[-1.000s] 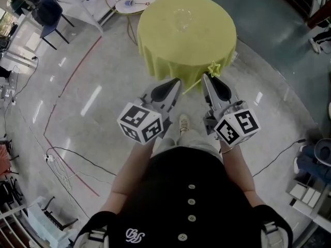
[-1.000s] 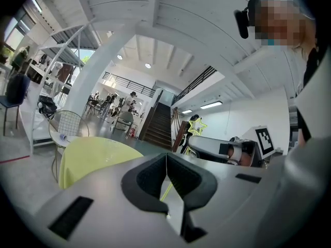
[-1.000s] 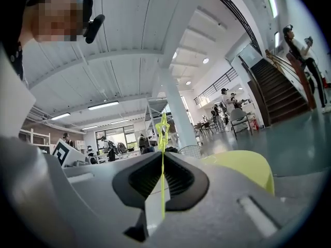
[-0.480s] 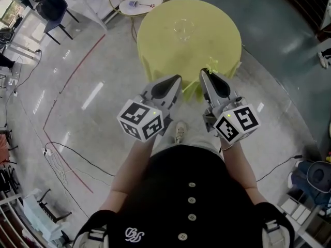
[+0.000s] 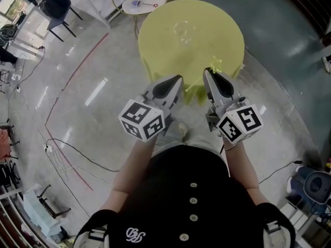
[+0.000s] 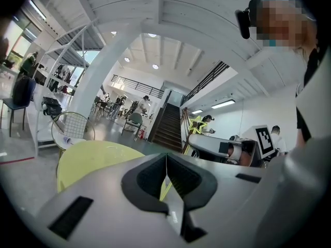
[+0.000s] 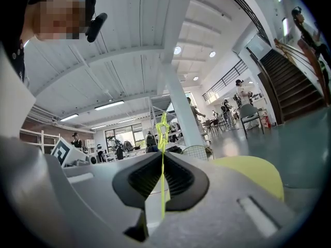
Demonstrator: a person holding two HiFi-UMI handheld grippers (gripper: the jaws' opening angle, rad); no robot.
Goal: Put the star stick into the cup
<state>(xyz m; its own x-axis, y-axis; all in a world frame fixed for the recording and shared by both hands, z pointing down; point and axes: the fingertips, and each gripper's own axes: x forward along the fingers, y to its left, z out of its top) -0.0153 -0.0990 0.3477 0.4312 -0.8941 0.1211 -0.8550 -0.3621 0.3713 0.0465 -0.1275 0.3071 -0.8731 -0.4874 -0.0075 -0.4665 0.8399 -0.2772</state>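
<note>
The star stick is thin and yellow-green, with a star outline at its top. My right gripper is shut on its stem, and the star pokes up over the near edge of the round yellow-green table. In the right gripper view the stick stands upright between the closed jaws of my right gripper. A clear glass cup stands near the table's middle, well beyond both grippers. My left gripper is shut with nothing in it, level with the right one. The left gripper view shows the left gripper and the star.
A small white round table behind the yellow one carries a small cup and another stick. A dark chair stands at the far left. Cables and a red line run across the shiny floor on the left. My shoe shows below the grippers.
The table has drawn a little nearer and now sits more squarely ahead. Both grippers keep the same pose, and the star stick stays in the right one.
</note>
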